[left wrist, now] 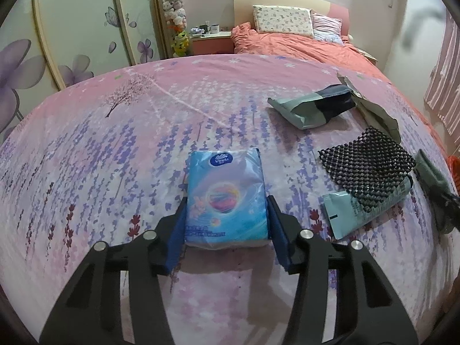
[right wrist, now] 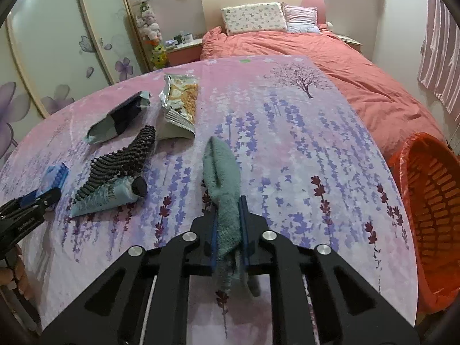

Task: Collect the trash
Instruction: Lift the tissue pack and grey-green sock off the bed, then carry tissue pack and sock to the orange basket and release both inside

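Lying flat on the lavender-print table (left wrist: 120,132), the blue tissue pack (left wrist: 225,195) sits between the left gripper (left wrist: 227,215) jaws, whose blue pads flank its sides (whether they press, I cannot tell). Right gripper (right wrist: 228,224) jaws are clamped on a teal cloth (right wrist: 222,172). At the pack's two o'clock lie a black mesh mat (left wrist: 365,164), a tube (left wrist: 362,210) and a wrapper (left wrist: 310,106). An orange basket (right wrist: 425,201) stands at the cloth's three o'clock.

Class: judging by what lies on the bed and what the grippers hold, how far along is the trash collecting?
Done: nothing visible in the orange basket. In hand: right gripper clamps a teal cloth; left gripper straddles a tissue pack. Left: tube, mesh mat, snack bag, grey pouch.
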{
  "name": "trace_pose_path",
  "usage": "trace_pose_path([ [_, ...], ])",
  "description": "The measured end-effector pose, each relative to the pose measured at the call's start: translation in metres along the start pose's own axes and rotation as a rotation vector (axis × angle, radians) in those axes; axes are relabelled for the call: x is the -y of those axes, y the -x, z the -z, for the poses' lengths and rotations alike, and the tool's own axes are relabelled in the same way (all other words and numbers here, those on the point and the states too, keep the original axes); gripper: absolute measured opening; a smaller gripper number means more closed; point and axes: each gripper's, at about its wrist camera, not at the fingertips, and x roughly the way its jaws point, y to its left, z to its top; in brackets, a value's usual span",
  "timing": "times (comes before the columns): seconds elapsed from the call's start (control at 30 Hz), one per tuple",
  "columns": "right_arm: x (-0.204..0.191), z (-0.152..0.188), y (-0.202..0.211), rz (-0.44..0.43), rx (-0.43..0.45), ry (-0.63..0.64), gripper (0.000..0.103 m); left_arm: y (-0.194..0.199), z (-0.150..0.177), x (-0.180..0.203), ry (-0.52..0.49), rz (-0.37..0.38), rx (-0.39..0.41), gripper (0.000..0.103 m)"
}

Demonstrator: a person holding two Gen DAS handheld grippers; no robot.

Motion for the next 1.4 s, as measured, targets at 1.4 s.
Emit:
trace_pose_path([
  [1.4, 0.11, 0.003, 0.161, 0.189, 0.383, -0.142, 0.011, 0.176, -0.021, 0.203, -0.273, 0.424, 0.298, 0.05],
])
